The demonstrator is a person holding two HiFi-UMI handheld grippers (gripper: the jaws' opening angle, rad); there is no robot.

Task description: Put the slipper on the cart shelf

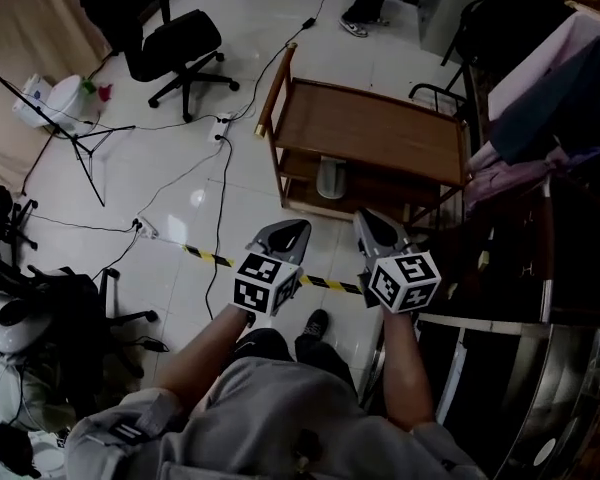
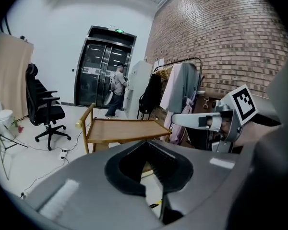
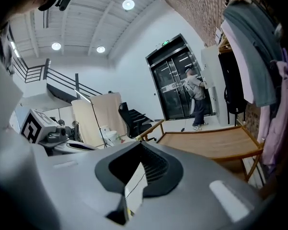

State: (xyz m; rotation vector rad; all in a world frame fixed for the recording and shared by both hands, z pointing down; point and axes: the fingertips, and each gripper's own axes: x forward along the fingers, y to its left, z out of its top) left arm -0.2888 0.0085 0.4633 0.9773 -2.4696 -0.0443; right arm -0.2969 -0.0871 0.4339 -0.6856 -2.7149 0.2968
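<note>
A wooden cart (image 1: 380, 128) stands just ahead of me, its top shelf bare. On its lower shelf lies a pale slipper (image 1: 332, 178), partly hidden by the top. My left gripper (image 1: 292, 230) and right gripper (image 1: 366, 218) hover side by side in front of the cart, above the floor, both pointing at it. Each is shut with nothing between its jaws. The left gripper (image 2: 145, 142) looks onto the cart top (image 2: 120, 128), with the right gripper's marker cube at its right. The right gripper (image 3: 140, 145) sees the same cart top (image 3: 211, 143) from the other side.
A black office chair (image 1: 180, 48) stands at the back left, near a tripod stand (image 1: 75, 138). Cables and yellow-black tape (image 1: 220, 258) cross the white floor. A clothes rack (image 1: 540, 98) fills the right side. A person (image 2: 117, 83) stands by the lift doors.
</note>
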